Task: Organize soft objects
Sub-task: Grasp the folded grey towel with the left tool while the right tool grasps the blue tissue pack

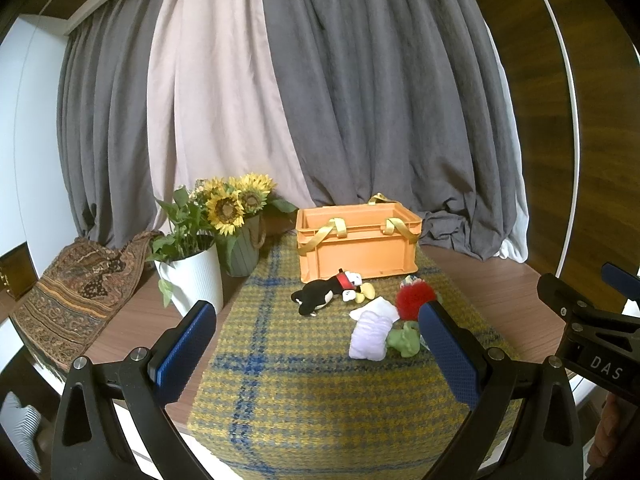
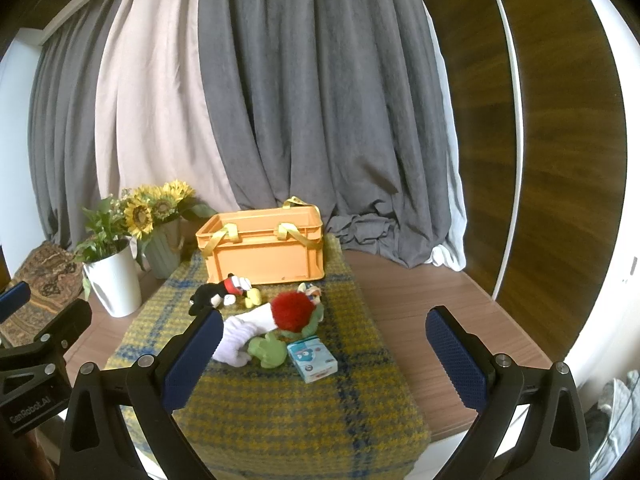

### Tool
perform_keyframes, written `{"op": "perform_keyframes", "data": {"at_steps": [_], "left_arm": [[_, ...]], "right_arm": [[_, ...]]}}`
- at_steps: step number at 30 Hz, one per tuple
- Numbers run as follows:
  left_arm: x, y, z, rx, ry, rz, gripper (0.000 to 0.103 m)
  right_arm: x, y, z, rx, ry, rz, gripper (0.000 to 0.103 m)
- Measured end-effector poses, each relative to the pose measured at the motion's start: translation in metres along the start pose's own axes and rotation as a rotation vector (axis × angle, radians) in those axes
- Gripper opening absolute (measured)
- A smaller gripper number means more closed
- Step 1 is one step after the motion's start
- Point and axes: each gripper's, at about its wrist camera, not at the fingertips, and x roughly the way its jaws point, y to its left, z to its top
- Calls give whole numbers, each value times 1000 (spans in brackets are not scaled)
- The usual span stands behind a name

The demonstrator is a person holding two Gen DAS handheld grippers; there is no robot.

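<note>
A wooden tabletop [image 2: 420,312] is covered by a plaid cloth [image 2: 280,408] before grey curtains [image 2: 320,100]; both hand-held grippers [image 1: 316,352] [image 2: 324,356] are held apart, empty.

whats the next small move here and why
Probably ease the left gripper forward and down toward the black plush toy. Both grippers are open and holding nothing, the soft toys lie loose on the plaid cloth, and the orange crate sits just behind them.
</note>
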Motion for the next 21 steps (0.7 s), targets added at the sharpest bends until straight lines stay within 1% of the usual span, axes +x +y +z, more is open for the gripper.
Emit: {"op": "perform_keyframes", "data": {"at_steps": [5,14,21], "left_arm": [[7,-6,-3,3,23,-15,103],[48,-17,-14,43,107,-43,103],[87,-23,-26,60,158,-70,103]], "right_arm": [[12,-3,-3,2,18,3,103],[42,-4,-16,-11,67,-7,103],[77,-6,-30,-4,142,-9,103]]}}
